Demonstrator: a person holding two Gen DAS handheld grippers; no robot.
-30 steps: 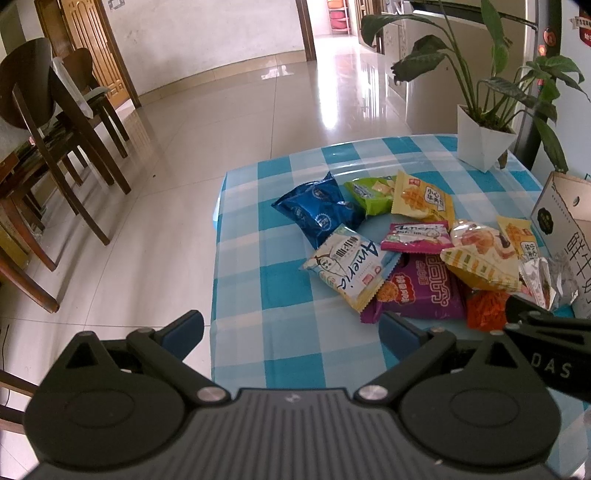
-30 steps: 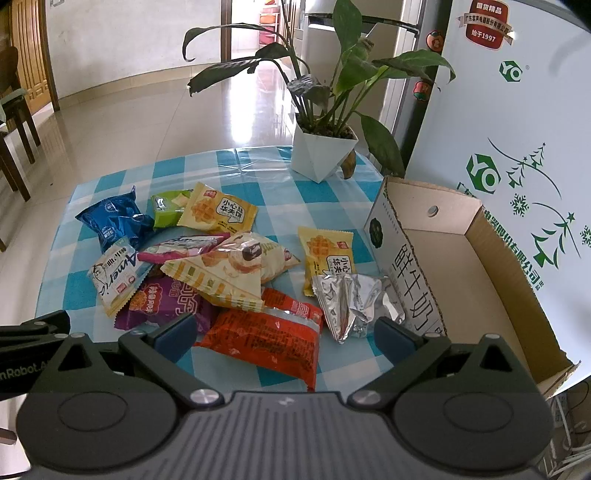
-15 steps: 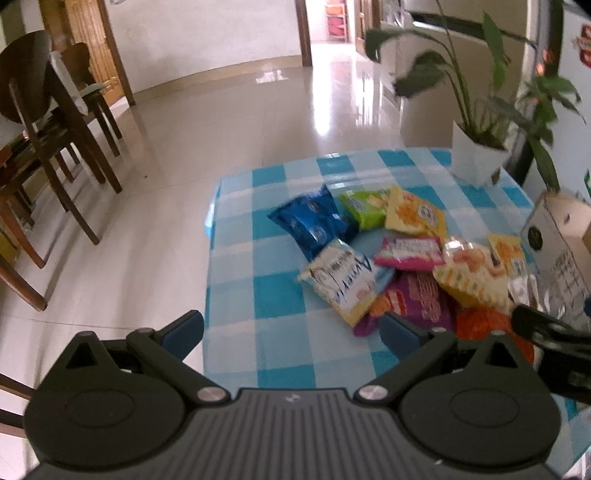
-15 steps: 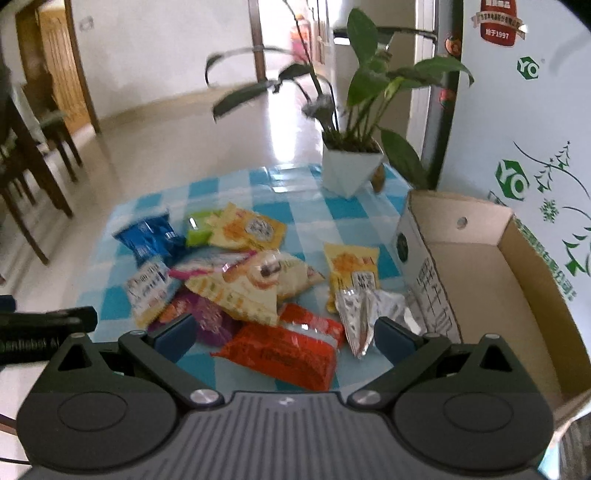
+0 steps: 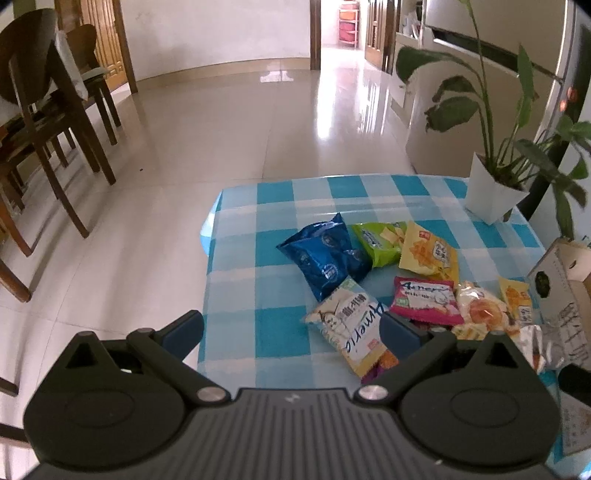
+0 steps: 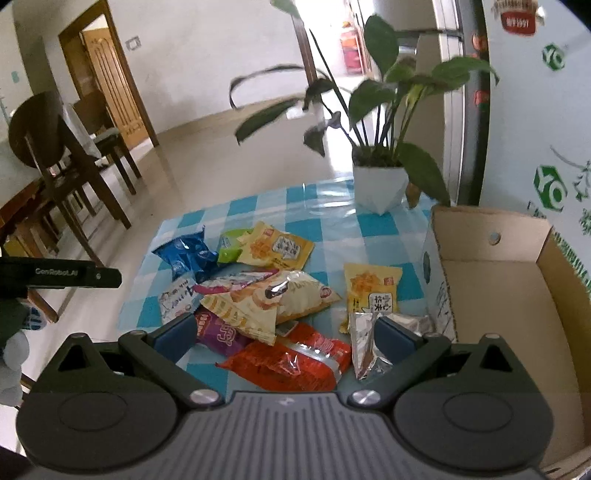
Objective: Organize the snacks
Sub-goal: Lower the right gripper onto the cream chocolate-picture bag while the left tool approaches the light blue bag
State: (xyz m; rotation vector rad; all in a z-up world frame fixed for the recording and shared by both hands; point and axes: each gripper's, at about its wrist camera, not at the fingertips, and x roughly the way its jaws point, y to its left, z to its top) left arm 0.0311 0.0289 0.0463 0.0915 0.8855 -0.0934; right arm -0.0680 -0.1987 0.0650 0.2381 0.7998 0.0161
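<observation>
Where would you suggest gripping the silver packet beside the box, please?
Grip the silver packet by its flat crimped near end, which juts up towards the right gripper. Come from the near side, since the cardboard box blocks its right. Its open jaws should pinch the thin seam.

Left gripper (image 5: 291, 330) and right gripper (image 6: 284, 332) both hold jaws spread wide, empty

white snack packet (image 5: 352, 334): "americ" | pink packet (image 5: 424, 298): "americ" | left claw (image 6: 61, 277): "genrobot.ai" | red sticker (image 6: 517, 20): "1997"

Both grippers share ribbed grey housings, black round-hubbed linkage arms, silver screws (image 5: 209, 394), and blue-padded fingers (image 6: 173, 336).
</observation>
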